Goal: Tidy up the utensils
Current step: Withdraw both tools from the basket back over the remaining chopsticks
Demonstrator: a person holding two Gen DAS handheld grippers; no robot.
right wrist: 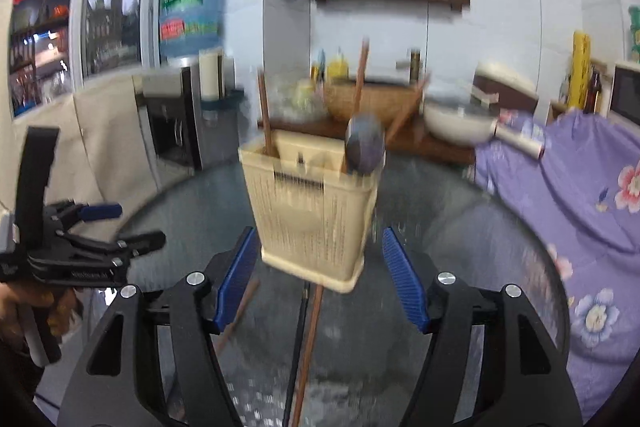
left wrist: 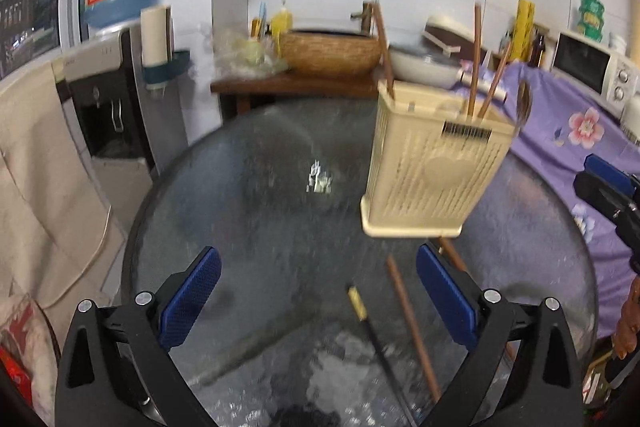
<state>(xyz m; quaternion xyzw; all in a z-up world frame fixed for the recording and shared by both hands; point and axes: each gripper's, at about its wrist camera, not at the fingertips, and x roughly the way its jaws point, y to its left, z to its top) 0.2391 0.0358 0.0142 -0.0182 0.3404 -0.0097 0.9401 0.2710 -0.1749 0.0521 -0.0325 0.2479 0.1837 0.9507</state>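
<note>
Cream plastic holder (left wrist: 430,163) stands by loose chopsticks (left wrist: 412,327) for loading; left gripper (left wrist: 318,301) and right gripper (right wrist: 316,277) spread (both empty).

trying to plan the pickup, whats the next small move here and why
Probably lower the open left tool onto the brown wooden chopstick lying on the round glass table. Nothing is between its pads, and other chopsticks already stand in the cream slotted plastic holder.
</note>
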